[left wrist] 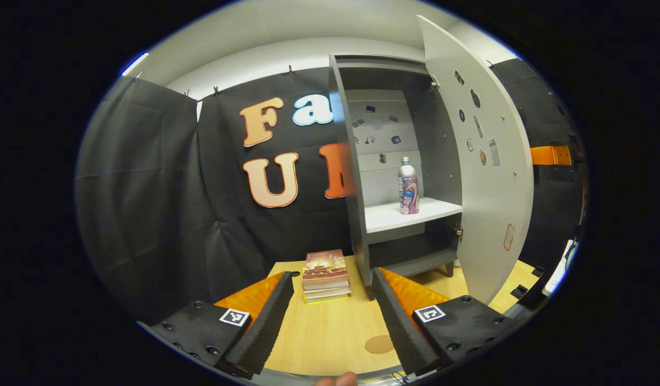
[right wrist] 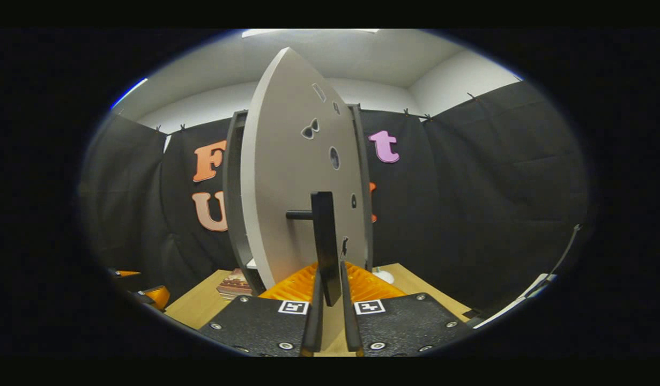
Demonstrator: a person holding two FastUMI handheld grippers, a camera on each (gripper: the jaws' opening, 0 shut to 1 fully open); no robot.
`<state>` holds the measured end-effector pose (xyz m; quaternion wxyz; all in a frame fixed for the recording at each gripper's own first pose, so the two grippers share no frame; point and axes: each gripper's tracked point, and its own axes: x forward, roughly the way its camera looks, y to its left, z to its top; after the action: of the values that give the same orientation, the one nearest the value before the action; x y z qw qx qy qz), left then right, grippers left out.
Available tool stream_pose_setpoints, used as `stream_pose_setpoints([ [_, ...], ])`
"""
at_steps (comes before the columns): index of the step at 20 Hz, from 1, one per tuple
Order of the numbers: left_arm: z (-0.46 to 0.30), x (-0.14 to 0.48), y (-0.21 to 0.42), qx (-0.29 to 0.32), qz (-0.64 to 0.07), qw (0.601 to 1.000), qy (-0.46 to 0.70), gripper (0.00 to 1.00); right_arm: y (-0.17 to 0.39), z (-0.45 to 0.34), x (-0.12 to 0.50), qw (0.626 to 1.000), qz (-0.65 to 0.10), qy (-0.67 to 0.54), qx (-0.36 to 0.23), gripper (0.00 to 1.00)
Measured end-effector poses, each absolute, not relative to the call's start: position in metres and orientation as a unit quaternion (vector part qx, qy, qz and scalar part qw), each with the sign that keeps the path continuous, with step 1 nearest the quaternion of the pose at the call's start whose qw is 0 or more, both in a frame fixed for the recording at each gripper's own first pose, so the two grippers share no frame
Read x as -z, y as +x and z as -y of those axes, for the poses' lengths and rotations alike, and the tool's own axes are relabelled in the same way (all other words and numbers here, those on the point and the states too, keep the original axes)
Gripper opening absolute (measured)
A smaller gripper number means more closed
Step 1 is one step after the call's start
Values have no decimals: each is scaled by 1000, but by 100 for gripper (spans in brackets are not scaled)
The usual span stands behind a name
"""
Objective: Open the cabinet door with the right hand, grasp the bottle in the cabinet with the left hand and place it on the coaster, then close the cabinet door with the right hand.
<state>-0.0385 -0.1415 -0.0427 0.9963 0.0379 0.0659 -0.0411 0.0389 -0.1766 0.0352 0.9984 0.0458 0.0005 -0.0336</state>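
One bottle point(left wrist: 408, 186) stands upright on the white shelf point(left wrist: 394, 215) inside the cabinet point(left wrist: 356, 161) in the left gripper view, toward the shelf's right side and clear of the walls. The cabinet door point(left wrist: 485, 161) is swung wide to the right. The left gripper point(left wrist: 332, 305) hangs over the wooden table point(left wrist: 330, 332) with its jaws spread apart and nothing between them, well short of the bottle. A stack of books point(left wrist: 325, 275) lies just left of the cabinet's foot, and the round coaster point(left wrist: 379, 344) sits on the table close in front of the gripper. The bottle looks like a slim metal or plastic container with a glossy wrap: probably light, rigid and somewhat slippery, and tall enough to tip. A hold across the labelled mid-body, below the narrowing neck, seems safest.

In the right gripper view, the right gripper point(right wrist: 328, 300) is clamped on the dark vertical door handle point(right wrist: 324, 244), both fingers pressing its lower end, with the door's outer face edge-on ahead.
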Motion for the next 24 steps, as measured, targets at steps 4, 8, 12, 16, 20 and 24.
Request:
stream_pose_setpoints([
  [4,174,38,-48,49,-61,996,36,96,35,211,-29,998,-1,57,34,19],
  [8,194,37,-54,51,-59,996,40,96,32,252,-34,999,8,40,35,8],
  [12,203,37,-54,47,-60,996,41,96,26,292,-33,999,9,38,33,7],
  [16,210,38,-54,43,-65,996,41,96,27,307,-30,999,7,42,13,7],
  [20,212,37,-59,35,-70,996,38,96,24,308,-28,999,2,52,-8,7],
  [24,213,30,-61,27,-69,997,33,96,10,306,-28,999,8,45,0,8],
])
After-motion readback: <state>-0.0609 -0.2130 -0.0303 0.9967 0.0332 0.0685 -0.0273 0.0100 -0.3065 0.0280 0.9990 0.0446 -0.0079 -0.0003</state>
